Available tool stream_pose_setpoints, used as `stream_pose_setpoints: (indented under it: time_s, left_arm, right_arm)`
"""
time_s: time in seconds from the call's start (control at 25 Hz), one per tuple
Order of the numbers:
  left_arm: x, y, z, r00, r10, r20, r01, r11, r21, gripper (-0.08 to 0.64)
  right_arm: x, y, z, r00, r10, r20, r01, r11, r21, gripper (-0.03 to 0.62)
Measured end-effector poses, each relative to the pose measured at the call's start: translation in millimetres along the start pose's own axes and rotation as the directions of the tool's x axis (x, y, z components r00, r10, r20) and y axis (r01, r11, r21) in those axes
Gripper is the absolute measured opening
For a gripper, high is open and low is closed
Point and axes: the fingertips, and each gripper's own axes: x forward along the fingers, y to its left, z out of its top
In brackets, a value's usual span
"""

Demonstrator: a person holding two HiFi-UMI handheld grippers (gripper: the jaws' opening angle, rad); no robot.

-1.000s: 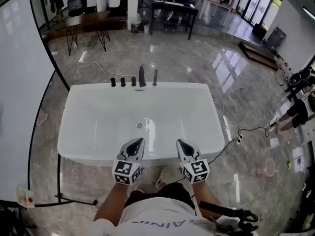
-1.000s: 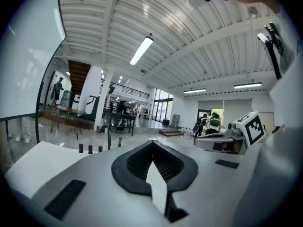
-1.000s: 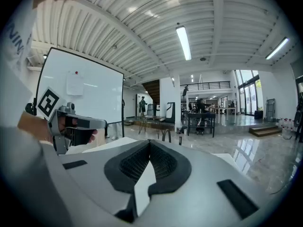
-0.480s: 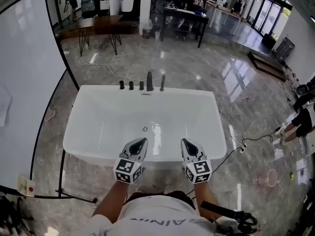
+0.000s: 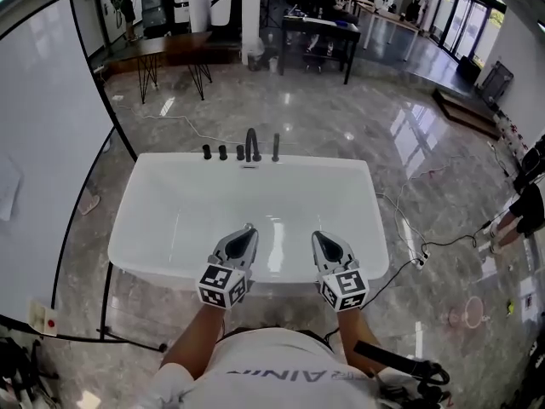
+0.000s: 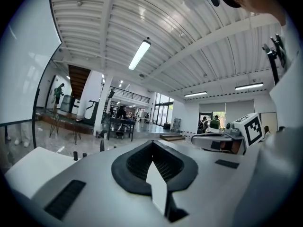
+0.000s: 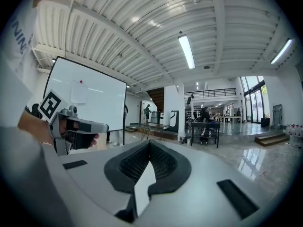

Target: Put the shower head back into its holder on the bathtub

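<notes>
**Head view.** A white bathtub is seen lying crosswise below, on a glossy stone floor. A row of dark fittings is noted on its far rim: three small knobs, a curved spout and, at the right end, a slim upright piece taken for the shower head. Whether it is seated in its holder cannot be told at this size. The left gripper and the right gripper are held side by side over the near rim. Both are pointed toward the far rim and kept well apart from the fittings. Each pair of jaws is seen drawn to a point. A white board is stood to the tub's left, and a cable is trailed over the floor at its right.

**Left gripper view.** The jaws are closed pad to pad, with nothing between them. The tub's pale edge is seen at lower left, with the fittings as small dark posts beyond it. The shower head cannot be singled out among them. The right gripper is seen at the right edge.

**Right gripper view.** The jaws are pressed together and nothing is held. The left gripper is seen at the left, gripped by a hand, in front of the white board.
</notes>
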Motion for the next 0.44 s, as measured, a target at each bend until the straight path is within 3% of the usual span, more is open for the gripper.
stream_pose_setpoints:
  time_s: [0.44]
  left_arm:
    - [1.0,-6.2,-2.8,1.000,-0.009,-0.021,0.009,1.000,0.002,0.015]
  right_arm:
    - [1.6,10.4,-4.0,0.999,0.035,-0.021,-0.035,0.999,-0.003,0.009]
